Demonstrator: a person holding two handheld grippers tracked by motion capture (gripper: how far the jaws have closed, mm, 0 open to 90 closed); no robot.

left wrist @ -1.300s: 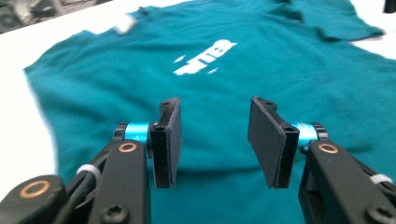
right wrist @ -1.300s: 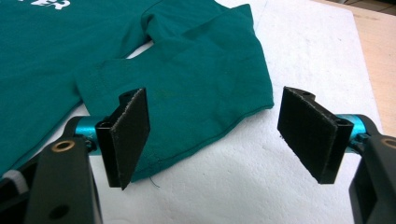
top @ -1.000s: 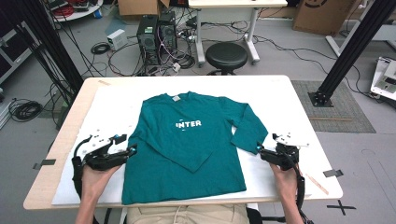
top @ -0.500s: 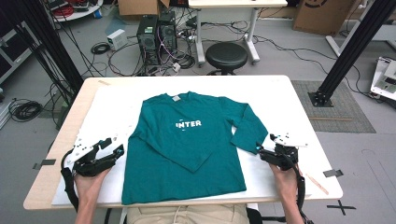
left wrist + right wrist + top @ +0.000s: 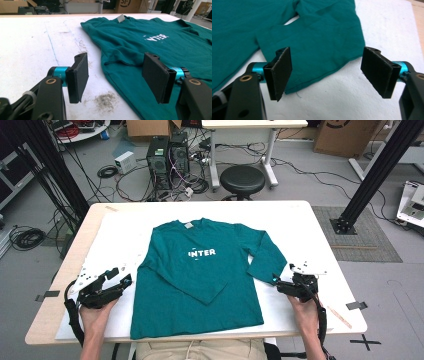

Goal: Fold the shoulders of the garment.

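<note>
— Two grippers, what's around them?
— Bare white worktop [image 5: 310, 227]. The green shirt [image 5: 200, 275] lies flat mid-worktop. The left gripper [image 5: 107, 285] sits beside its side hem, the right gripper [image 5: 285, 285] beside the folded sleeve's cuff; both jaws wide open, empty.

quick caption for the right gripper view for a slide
Open right gripper poised over the cuff of the teal shirt's sleeve on the white table.

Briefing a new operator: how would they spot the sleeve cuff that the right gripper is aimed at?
On the white table lies a teal shirt printed INTER. Its sleeve on the person's right angles out toward the right gripper, and the cuff ends just ahead of the open jaws. The other sleeve lies folded across the body.
</note>
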